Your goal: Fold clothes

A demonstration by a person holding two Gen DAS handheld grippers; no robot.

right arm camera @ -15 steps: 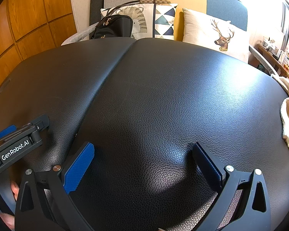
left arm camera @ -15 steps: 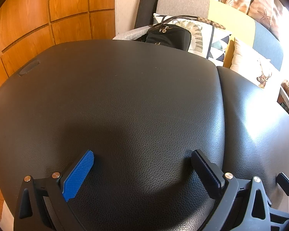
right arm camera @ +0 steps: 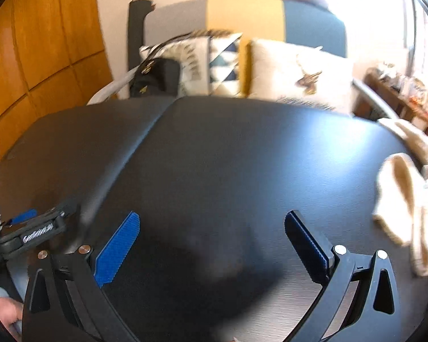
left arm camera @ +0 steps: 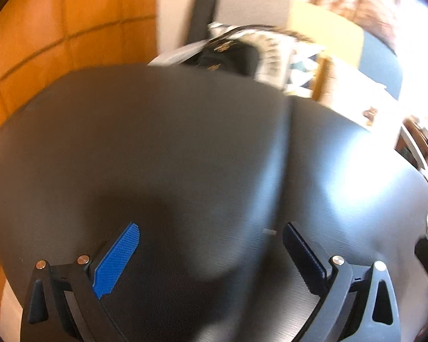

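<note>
Left gripper (left arm camera: 211,236): spread, empty, over black leather surface (left arm camera: 185,148).
Right gripper (right arm camera: 212,228): spread, empty.
Cream garment (right arm camera: 405,199): at 3 o'clock, apart.

- The garment (right arm camera: 408,208) lies on the bench (right arm camera: 214,156) at its right edge, well right of the right gripper (right arm camera: 211,228).
- A seam (right arm camera: 134,148) runs from the bench's far edge toward its near left.
- The left gripper (right arm camera: 28,228) sits over the near left part, left of the right gripper.
- Behind the far edge stand a bag (right arm camera: 154,79) at left and cushions (right arm camera: 294,71) to its right, against a sofa back (right arm camera: 242,17).
- A panelled wall (left arm camera: 57,42) stands beyond the left edge.
</note>
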